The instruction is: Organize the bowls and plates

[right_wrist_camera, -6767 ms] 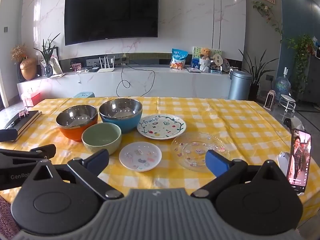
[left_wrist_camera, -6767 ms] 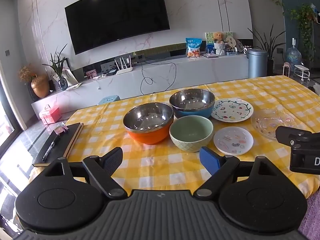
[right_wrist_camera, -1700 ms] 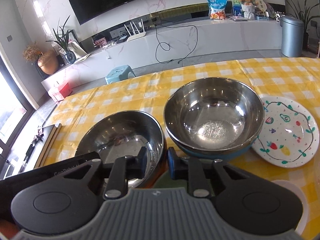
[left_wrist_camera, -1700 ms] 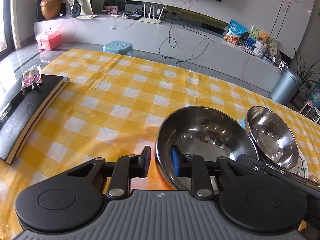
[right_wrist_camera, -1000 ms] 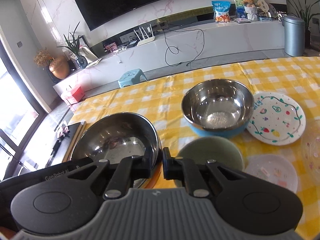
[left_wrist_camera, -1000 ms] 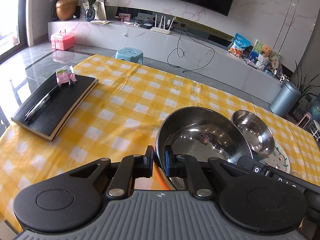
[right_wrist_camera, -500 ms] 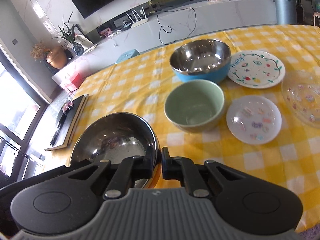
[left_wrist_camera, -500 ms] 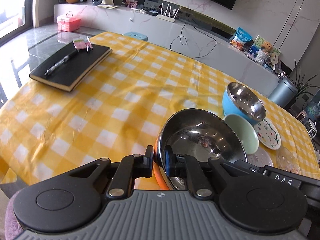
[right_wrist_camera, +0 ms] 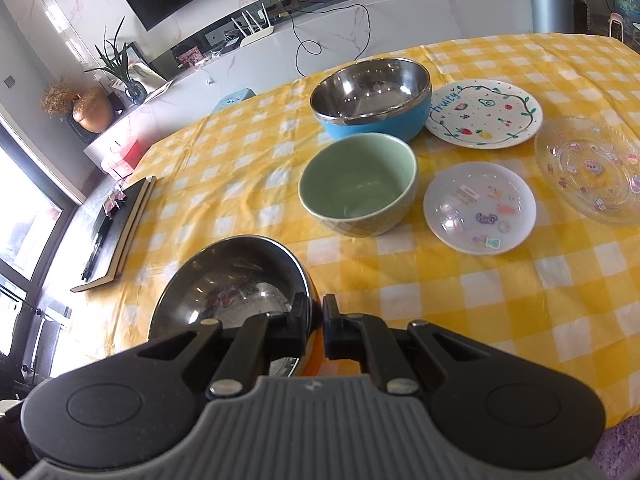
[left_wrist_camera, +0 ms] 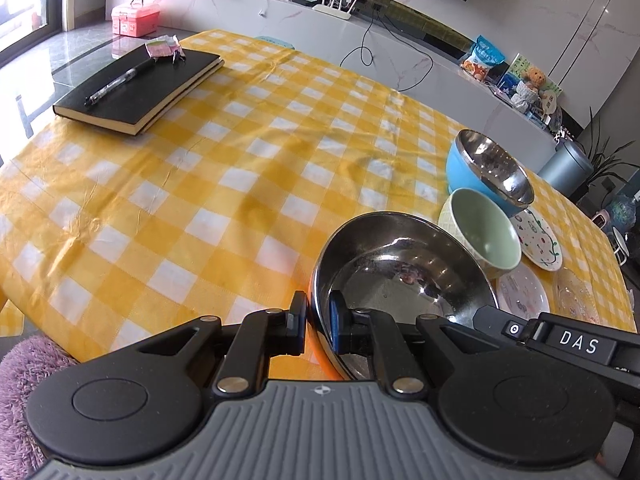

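At the far left of the worktop (left_wrist_camera: 168, 184), which wears a yellow-and-white checked cloth, lies a black notebook (left_wrist_camera: 140, 88) with a pen (left_wrist_camera: 120, 80) along its cover and a small pink packet at its far end.

Next comes the orange bowl (left_wrist_camera: 400, 276) with the steel lining, at the near edge of the cloth and tilted in the left wrist view. The left hand-held gripper (left_wrist_camera: 318, 320) is clamped on its near left rim: one pad presses the orange outside, the blue pad the steel inside. The right hand-held gripper (right_wrist_camera: 316, 324) is clamped on the same bowl (right_wrist_camera: 232, 280) at the opposite, right side of the rim, the rim pinched between its two nearly closed fingers (its black body crosses the lower right of the left wrist view). Whether the bowl's base touches the cloth cannot be told.

Beyond and to the right of it stands the pale green bowl (right_wrist_camera: 358, 184), upright and apart from the orange one. Just behind that sits the blue bowl (right_wrist_camera: 372, 98), also steel-lined, close to the green one.

Further right, the white plate (right_wrist_camera: 484, 114) painted with fruit and a leafy ring lies beside the blue bowl. In front of it, beside the green bowl, rests a small frosted plate (right_wrist_camera: 480, 208) with stickers. At the far right lies a clear glass plate (right_wrist_camera: 592, 168) with small printed figures, near the frosted one.
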Tool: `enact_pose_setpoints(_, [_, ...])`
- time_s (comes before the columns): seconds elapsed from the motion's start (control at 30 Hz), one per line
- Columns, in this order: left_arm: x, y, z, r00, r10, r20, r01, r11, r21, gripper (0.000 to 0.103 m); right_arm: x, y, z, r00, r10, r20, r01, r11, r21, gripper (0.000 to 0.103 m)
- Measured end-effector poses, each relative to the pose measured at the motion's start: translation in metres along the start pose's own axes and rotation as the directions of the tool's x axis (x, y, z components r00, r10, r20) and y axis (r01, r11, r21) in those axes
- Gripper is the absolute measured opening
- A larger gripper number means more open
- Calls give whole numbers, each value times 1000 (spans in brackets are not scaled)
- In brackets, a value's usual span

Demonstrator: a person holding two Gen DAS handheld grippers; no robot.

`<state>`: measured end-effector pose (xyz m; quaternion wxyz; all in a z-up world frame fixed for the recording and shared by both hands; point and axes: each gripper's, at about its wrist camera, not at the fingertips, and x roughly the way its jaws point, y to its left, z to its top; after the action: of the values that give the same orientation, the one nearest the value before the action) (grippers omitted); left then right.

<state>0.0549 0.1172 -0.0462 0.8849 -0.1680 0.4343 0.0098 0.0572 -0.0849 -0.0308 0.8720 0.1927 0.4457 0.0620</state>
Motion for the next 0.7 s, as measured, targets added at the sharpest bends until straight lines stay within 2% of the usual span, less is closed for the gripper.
enact_pose_setpoints(0.27, [2, -3, -1, 1000, -1, 2, 1, 1000, 13, 16, 7, 0, 0, 1000, -15, -3, 15, 1000, 2, 5])
enact_pose_setpoints(0.37, [1, -4, 0, 1000, -2, -1, 2, 1000, 13, 18, 7, -1, 0, 1000, -7, -7, 7, 1000, 8, 10])
enact_pose_setpoints(0.43, [-1, -7, 1, 1000, 12, -1, -12, 999, 32, 30, 7, 0, 0, 1000, -6, -11, 6, 1000, 9, 11])
enact_pose_setpoints(0.47, [-3, -9, 2, 1000, 28, 0, -28, 998, 49, 33, 7, 0, 1, 1000, -5, -17, 5, 1000, 3, 13])
enact_pose_setpoints(0.53, [-6, -13, 3, 998, 55, 3, -55, 995, 83, 38, 6, 1, 1, 999, 0, -33, 0, 1000, -4, 31])
enact_pose_setpoints(0.63, [-11, -17, 6, 997, 74, -1, -73, 989, 126, 47, 2, 3, 2, 999, -2, -40, 1, 1000, -29, 36])
enact_pose_setpoints(0.7, [-15, -20, 9, 995, 97, 1, -96, 982, 161, 47, -4, 3, 5, 1000, -3, -27, 2, 999, -44, 43])
